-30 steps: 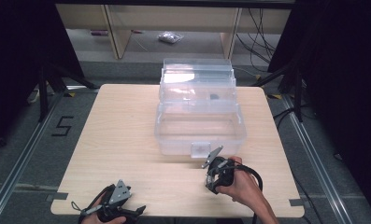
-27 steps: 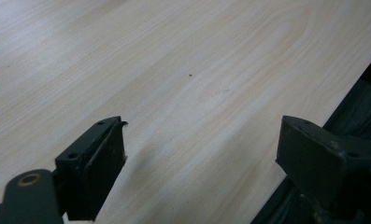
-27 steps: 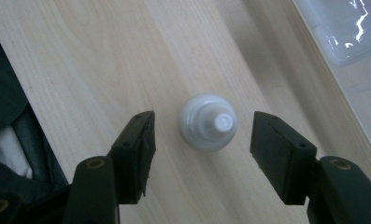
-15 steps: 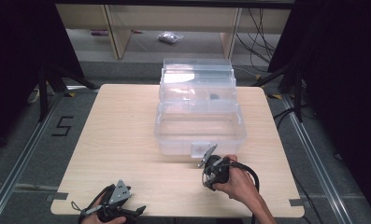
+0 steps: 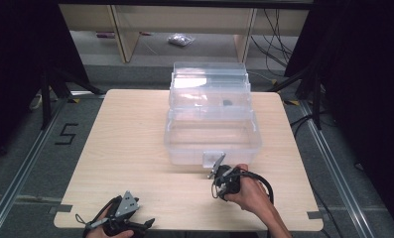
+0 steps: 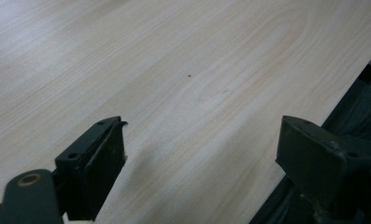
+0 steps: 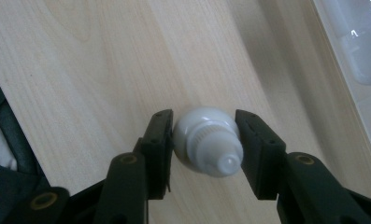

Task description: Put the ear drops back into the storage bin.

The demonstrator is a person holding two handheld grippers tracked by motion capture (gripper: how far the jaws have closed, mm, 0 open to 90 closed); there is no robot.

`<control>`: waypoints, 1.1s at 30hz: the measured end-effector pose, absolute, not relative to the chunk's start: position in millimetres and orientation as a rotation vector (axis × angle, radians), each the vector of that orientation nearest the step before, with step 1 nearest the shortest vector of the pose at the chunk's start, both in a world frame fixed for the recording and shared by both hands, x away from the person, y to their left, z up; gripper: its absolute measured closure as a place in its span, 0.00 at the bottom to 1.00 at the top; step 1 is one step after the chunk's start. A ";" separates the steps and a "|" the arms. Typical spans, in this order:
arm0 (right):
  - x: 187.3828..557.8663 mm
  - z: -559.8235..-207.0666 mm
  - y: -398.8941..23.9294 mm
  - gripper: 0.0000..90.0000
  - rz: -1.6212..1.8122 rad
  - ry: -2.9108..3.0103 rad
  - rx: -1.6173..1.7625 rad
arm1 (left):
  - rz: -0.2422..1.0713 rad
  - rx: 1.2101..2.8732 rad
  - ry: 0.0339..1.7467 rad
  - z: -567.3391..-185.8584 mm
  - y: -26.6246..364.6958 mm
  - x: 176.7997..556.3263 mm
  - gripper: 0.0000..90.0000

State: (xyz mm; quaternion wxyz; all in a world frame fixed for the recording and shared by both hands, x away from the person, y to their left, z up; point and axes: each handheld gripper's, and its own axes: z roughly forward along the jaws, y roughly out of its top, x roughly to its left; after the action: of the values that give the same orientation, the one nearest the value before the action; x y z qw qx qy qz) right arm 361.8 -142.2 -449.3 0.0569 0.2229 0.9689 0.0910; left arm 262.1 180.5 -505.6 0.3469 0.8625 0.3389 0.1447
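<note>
White bottle (image 7: 206,142), just one, sits pinched between the two black jaws of the right gripper (image 7: 204,140), which have just been closing on it. It looks smooth, round and made of plastic, with a ribbed neck and a small tip that points up at the camera. It is low over the pale wooden table (image 5: 135,134), near the front of one clear plastic box (image 5: 212,134). The left gripper (image 6: 202,154) has its two jaws spread wide over bare wood.
</note>
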 end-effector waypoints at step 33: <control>373.8 -409.7 -157.1 0.67 0.326 2.933 0.677 | 0.377 2.247 0.876 -506.0 180.6 262.4 0.17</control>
State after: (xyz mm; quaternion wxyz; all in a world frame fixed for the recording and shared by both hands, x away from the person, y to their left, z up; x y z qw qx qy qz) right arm 373.8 -157.1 -409.7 0.0568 0.2232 0.9672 0.1075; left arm 262.4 180.6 -506.0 0.3433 0.8646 0.3370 0.1451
